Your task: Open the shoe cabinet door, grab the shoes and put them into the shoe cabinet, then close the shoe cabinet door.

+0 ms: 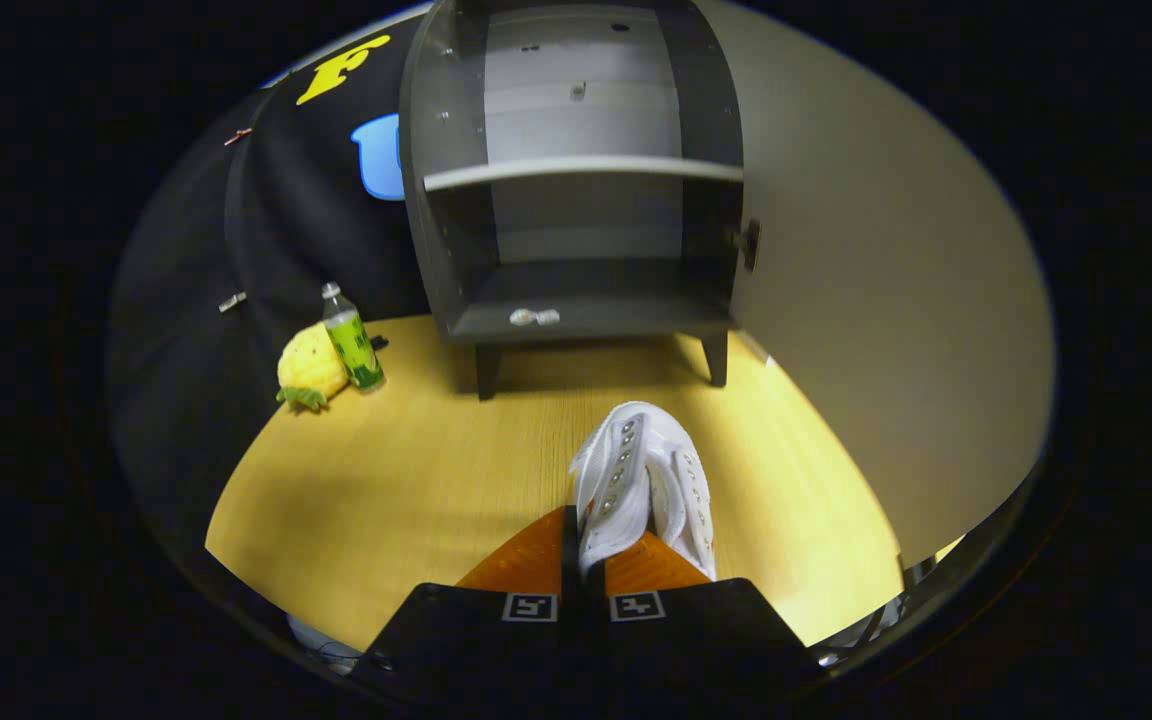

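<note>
Nearly closed, the gripper [584, 540] pinches the white shoe [646, 475] by its collar edge — light, soft-walled, apt to swing — hanging just ahead of the fingers, with the open shoe cabinet [576, 190] beyond.

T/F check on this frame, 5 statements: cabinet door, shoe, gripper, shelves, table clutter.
1. The shoe cabinet door is open. True.
2. The white shoe already lies on the cabinet's lower shelf. False: it is out over the wooden table, in front of the cabinet.
3. The hand-held gripper has its fingers closed on the shoe. True: both fingers pinch its near end.
4. The cabinet has a middle shelf dividing it into two compartments. True.
5. The green bottle lies on its side, right of the cabinet. False: it stands upright, left of the cabinet, beside a yellow pineapple toy.
</note>
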